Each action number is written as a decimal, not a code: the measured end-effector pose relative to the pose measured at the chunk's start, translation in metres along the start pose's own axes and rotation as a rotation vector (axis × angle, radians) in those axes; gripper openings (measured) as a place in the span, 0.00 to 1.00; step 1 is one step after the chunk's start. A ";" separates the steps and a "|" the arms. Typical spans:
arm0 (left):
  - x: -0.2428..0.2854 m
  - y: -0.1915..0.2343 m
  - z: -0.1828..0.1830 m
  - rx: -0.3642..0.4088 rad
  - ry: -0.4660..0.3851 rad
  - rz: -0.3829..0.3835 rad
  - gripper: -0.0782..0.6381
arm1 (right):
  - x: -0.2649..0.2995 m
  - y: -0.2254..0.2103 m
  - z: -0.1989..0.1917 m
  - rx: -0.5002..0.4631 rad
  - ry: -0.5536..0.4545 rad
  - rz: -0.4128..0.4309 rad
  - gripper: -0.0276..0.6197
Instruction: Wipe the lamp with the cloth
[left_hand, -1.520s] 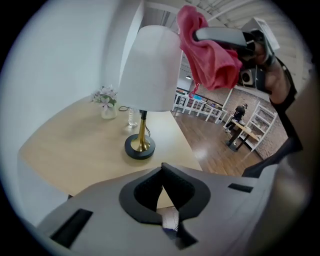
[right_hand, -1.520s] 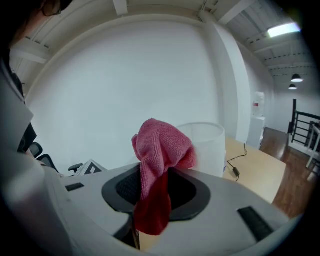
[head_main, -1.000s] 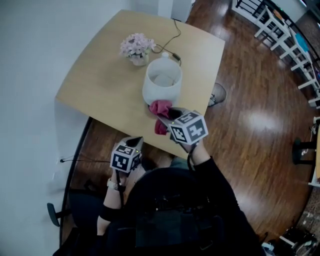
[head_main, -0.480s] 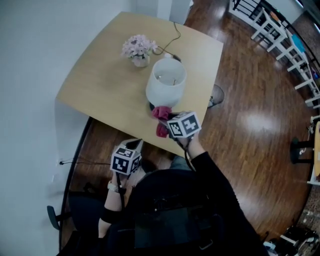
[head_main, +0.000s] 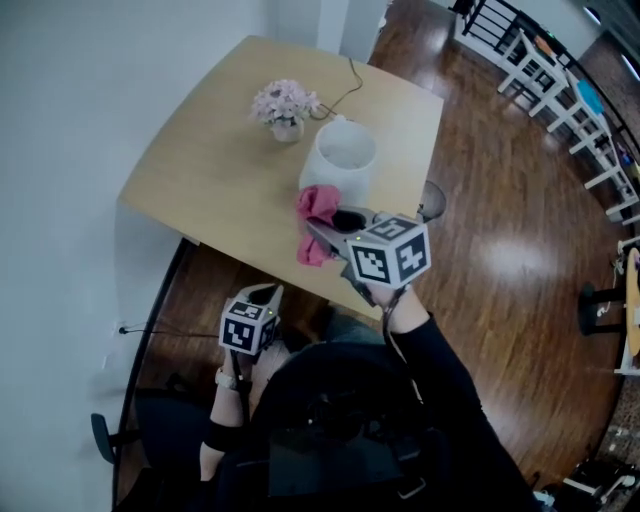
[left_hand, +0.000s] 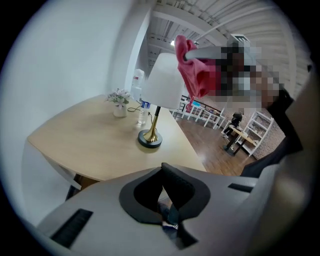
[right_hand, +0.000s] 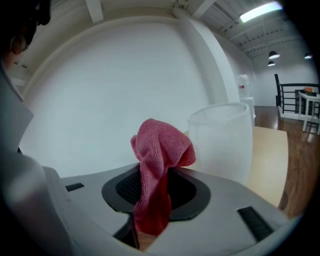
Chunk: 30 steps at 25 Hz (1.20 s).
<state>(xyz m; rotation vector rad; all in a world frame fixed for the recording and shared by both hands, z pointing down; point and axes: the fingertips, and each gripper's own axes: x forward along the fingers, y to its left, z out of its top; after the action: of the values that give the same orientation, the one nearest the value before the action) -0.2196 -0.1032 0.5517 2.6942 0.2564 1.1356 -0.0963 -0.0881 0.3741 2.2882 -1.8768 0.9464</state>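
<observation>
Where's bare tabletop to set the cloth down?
Free: the wide tabletop stretch left of the lamp, from the flower pot down to the near edge. Crowded: the far right part, where flower pot, lamp and cable cluster.

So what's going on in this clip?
A person at a wooden table holds tongs in each hand. The right tongs are shut on a red cloth, held up beside the white shade of the lamp; whether it touches is unclear. The left tongs are shut and empty, held low, short of the table's near edge.
</observation>
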 end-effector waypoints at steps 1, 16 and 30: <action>-0.001 0.001 0.003 -0.005 -0.006 0.008 0.11 | -0.001 -0.003 0.011 0.005 -0.020 0.004 0.24; -0.002 0.024 0.026 0.014 0.107 0.109 0.11 | 0.033 -0.051 -0.035 0.214 -0.011 0.082 0.24; 0.029 0.043 0.041 0.092 0.212 0.072 0.11 | 0.081 -0.076 -0.117 0.395 0.085 0.064 0.24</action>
<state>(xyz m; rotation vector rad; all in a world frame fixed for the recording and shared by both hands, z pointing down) -0.1666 -0.1430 0.5546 2.6808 0.2521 1.4671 -0.0705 -0.0930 0.5335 2.3442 -1.8769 1.5180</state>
